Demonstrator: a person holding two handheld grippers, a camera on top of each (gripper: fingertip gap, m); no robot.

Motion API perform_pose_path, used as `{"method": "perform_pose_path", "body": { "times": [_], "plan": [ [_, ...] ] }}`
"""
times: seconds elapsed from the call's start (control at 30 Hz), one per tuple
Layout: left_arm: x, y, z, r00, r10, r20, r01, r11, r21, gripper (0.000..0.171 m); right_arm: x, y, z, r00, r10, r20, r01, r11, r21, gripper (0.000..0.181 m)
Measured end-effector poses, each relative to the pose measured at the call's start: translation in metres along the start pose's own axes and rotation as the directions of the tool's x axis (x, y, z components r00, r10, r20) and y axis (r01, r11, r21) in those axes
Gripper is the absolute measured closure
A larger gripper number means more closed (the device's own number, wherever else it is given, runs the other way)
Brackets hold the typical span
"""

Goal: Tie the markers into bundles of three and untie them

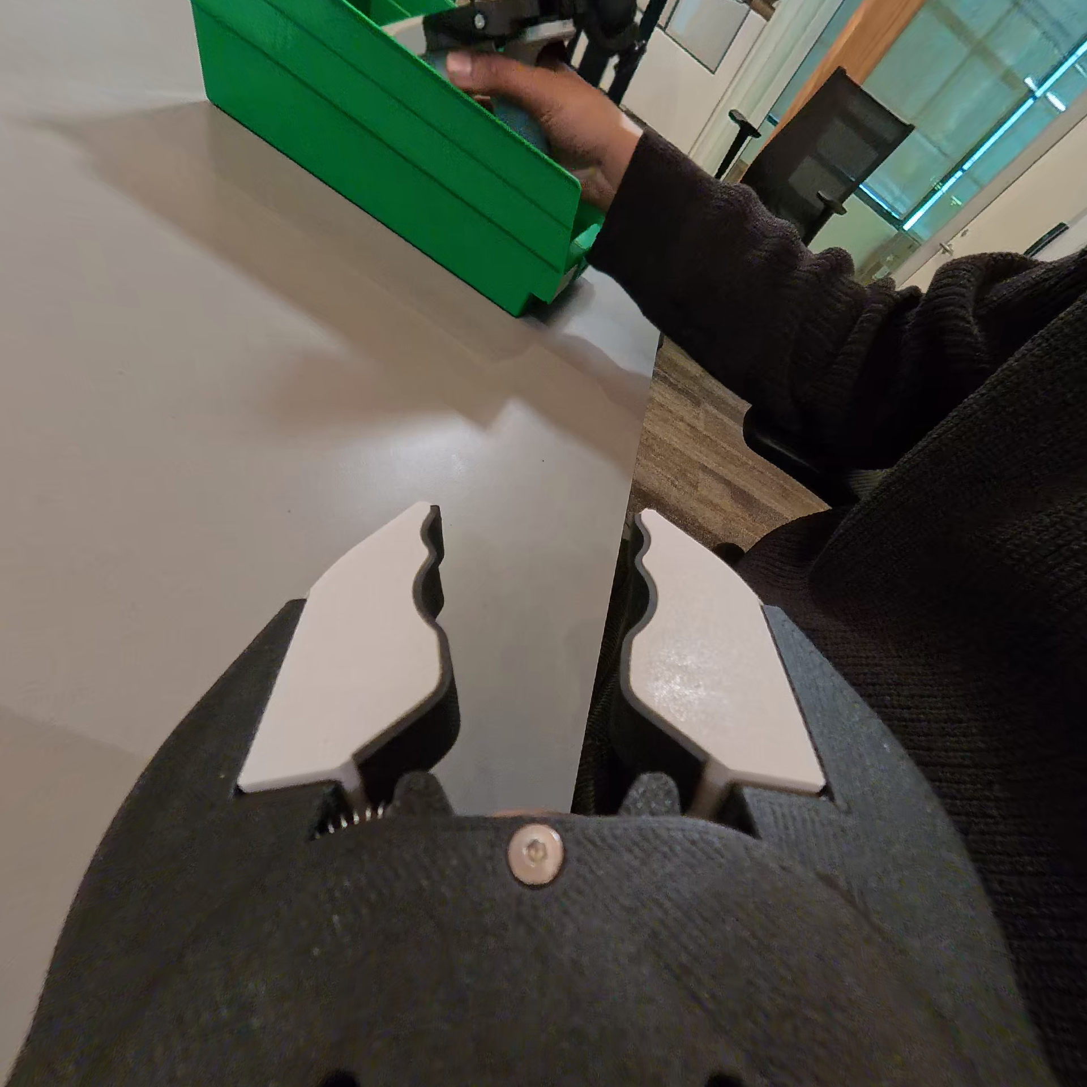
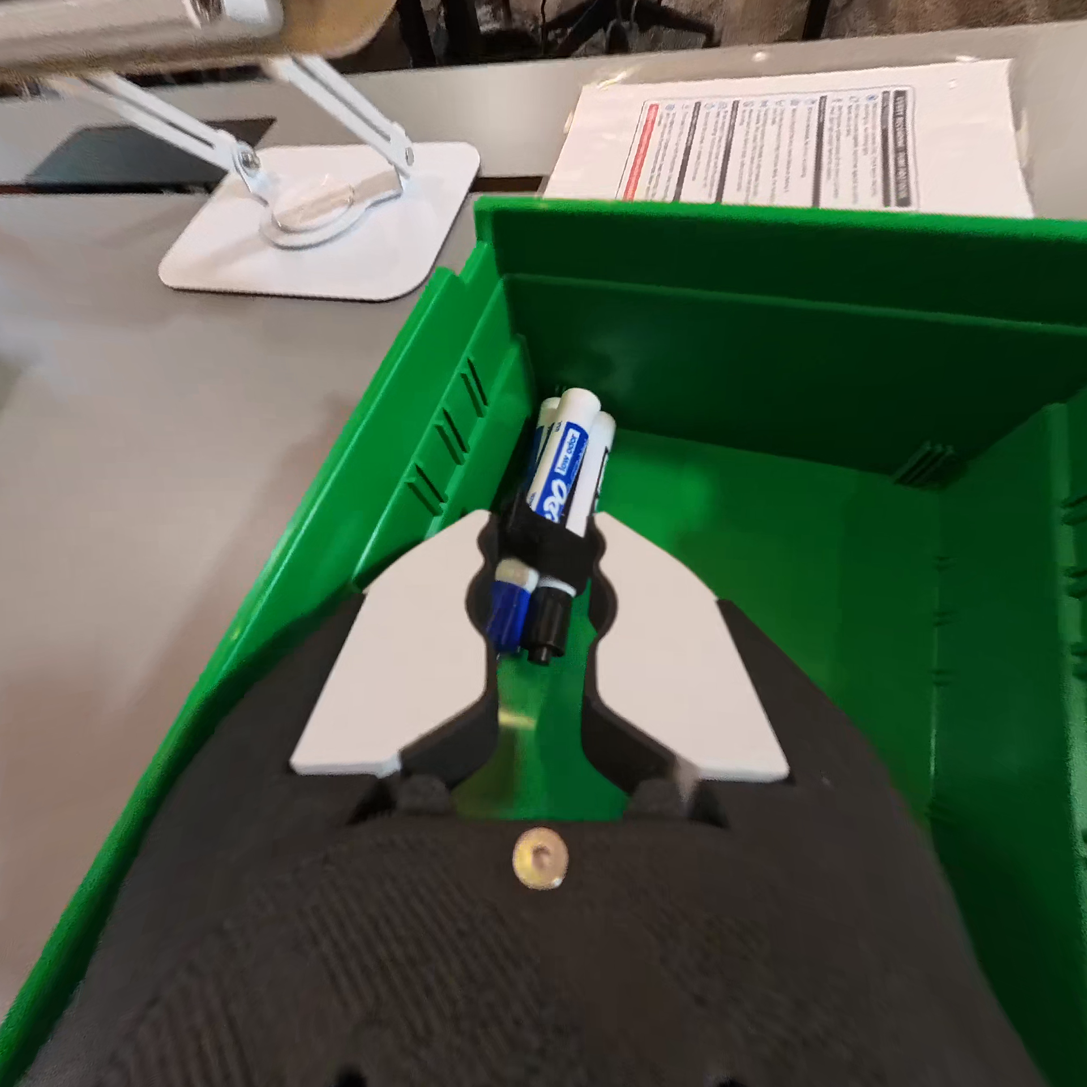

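Across the pale grey counter stands a green plastic bin, open at the top, with slotted ribs along its inner left wall. Behind the bin, in the right wrist view, lies a printed sheet in a clear sleeve, and off to its left sits a white stand with two slanted struts rising from a flat square base. Over the near edge of the counter hangs the left claw, released, nothing between its grey fingers, well apart from the bin. Beyond it a hand in a dark knitted sleeve reaches over the bin's rim. Inside the bin, close to the left wall, the right claw is clenched around a bundle of markers, white-bodied with blue and black caps, bound by a black band. The bundle points toward the bin's far left corner, its caps toward the camera.
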State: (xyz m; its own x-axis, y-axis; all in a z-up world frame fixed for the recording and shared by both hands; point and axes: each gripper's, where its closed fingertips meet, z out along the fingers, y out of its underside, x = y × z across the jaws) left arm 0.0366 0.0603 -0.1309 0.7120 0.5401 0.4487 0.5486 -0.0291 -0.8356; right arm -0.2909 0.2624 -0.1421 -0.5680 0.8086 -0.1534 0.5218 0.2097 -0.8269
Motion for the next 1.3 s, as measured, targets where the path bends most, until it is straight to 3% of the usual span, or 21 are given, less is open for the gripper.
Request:
{"method": "perform_pose_path", "body": {
  "times": [0.13, 0.27, 0.47, 0.73, 0.97, 1.1, 1.3],
  "plan": [
    [0.0, 0.0, 0.0, 1.0, 0.005, 0.0, -0.005, 1.0, -0.003, 0.11, 0.016, -0.006, -0.015, 0.996, 0.084, -0.011, -0.083, 0.995, 0.046, 0.15],
    [0.0, 0.001, 0.001, 1.0, 0.006, 0.004, -0.006, 1.0, -0.006, 0.11, 0.035, 0.015, -0.017, 0.992, 0.099, -0.082, -0.103, 0.994, -0.037, 0.156],
    [-0.001, 0.003, 0.003, 1.0, 0.016, 0.014, -0.016, 1.0, -0.019, 0.11, 0.037, 0.051, -0.008, 0.989, -0.015, -0.145, -0.017, 0.975, -0.22, 0.155],
    [-0.003, 0.005, 0.005, 1.0, 0.018, 0.023, -0.018, 0.999, -0.032, 0.11, 0.028, 0.06, 0.001, 0.973, -0.174, -0.152, 0.124, 0.949, -0.29, 0.16],
    [-0.003, 0.007, 0.006, 0.999, 0.027, 0.027, -0.026, 0.999, -0.043, 0.11, 0.036, 0.043, -0.011, 0.954, -0.225, -0.197, 0.176, 0.954, -0.242, 0.159],
    [-0.004, 0.008, 0.007, 0.999, 0.028, 0.027, -0.026, 0.998, -0.051, 0.11, 0.019, 0.025, -0.016, 0.979, -0.174, -0.107, 0.16, 0.978, -0.131, 0.159],
    [-0.003, 0.01, 0.007, 0.999, 0.041, 0.032, -0.039, 0.997, -0.061, 0.11, 0.014, 0.039, -0.005, 0.988, -0.135, -0.075, 0.121, 0.978, -0.173, 0.158]
  ]
}}
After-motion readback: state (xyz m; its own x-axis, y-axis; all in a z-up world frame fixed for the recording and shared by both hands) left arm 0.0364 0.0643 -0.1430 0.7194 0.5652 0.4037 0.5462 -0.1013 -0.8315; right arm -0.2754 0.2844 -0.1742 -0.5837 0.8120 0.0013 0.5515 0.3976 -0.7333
